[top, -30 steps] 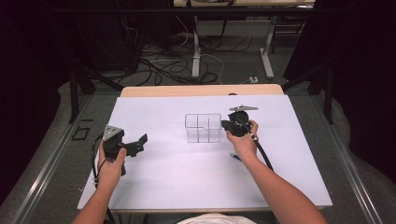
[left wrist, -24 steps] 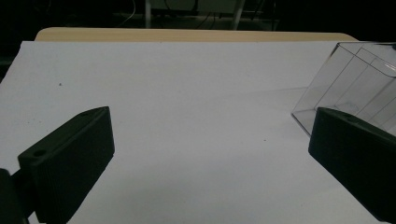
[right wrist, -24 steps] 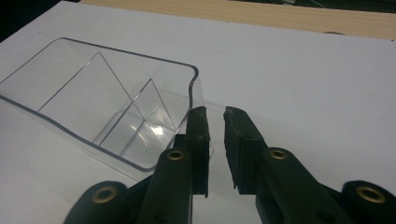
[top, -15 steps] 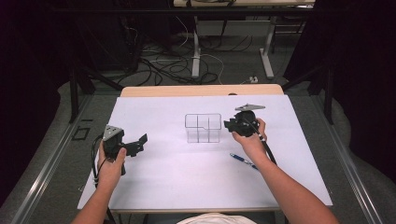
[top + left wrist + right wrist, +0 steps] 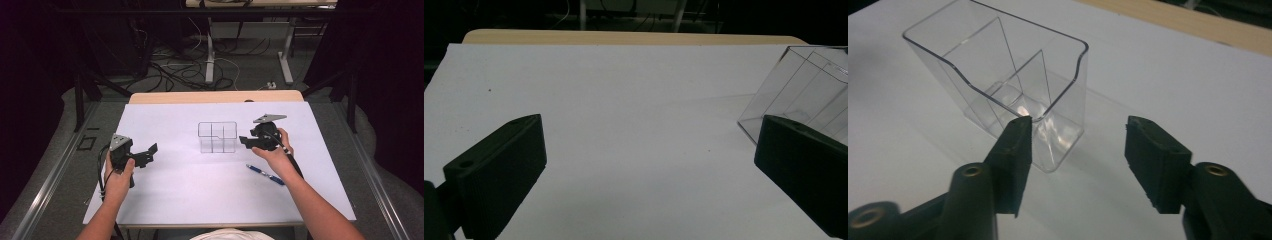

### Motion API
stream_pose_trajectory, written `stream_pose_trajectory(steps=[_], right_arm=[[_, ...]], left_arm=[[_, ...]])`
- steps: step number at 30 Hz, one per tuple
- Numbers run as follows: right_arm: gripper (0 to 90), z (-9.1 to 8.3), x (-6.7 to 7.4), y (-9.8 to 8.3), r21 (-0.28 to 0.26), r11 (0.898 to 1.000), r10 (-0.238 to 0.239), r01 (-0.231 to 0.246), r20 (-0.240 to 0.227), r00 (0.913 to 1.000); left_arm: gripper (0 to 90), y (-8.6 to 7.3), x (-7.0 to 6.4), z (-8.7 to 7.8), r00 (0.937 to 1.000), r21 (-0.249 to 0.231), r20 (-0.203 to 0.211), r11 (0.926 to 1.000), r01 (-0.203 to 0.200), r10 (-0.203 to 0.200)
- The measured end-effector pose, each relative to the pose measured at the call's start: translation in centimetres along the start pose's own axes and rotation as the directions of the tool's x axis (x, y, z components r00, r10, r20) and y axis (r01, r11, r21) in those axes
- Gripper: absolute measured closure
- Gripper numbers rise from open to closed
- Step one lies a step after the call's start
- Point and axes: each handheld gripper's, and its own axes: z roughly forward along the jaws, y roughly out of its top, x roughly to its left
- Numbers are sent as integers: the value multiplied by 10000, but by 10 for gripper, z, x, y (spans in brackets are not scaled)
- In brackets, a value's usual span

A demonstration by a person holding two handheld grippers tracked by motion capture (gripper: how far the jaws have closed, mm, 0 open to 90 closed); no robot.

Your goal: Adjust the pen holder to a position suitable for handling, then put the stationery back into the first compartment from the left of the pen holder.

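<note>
I see one white tabletop [image 5: 200, 190], wooden far edge; on it: clear divided box [image 5: 217, 137] mid-table, blue pen [image 5: 265, 174] right of centre

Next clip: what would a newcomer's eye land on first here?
Probably the clear plastic divided organizer, empty, standing alone mid-table on the white sheet. The right gripper is held just off its side with jaws open, while the left gripper waits, also open, near the table's left edge. A blue pen lies on the sheet beside the right forearm.

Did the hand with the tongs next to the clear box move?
Yes. The right tongs moved up and away from the blue pen, uncovering it, and stayed beside the clear box.
</note>
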Motion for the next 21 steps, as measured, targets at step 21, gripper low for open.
stream_pose_trajectory(steps=[21], right_arm=[[272,-35,-5,1,1455,9746,-1623,1704,-656,9846]], left_arm=[[0,0,-1,-1,9999,-47,25,9999,123,-123]])
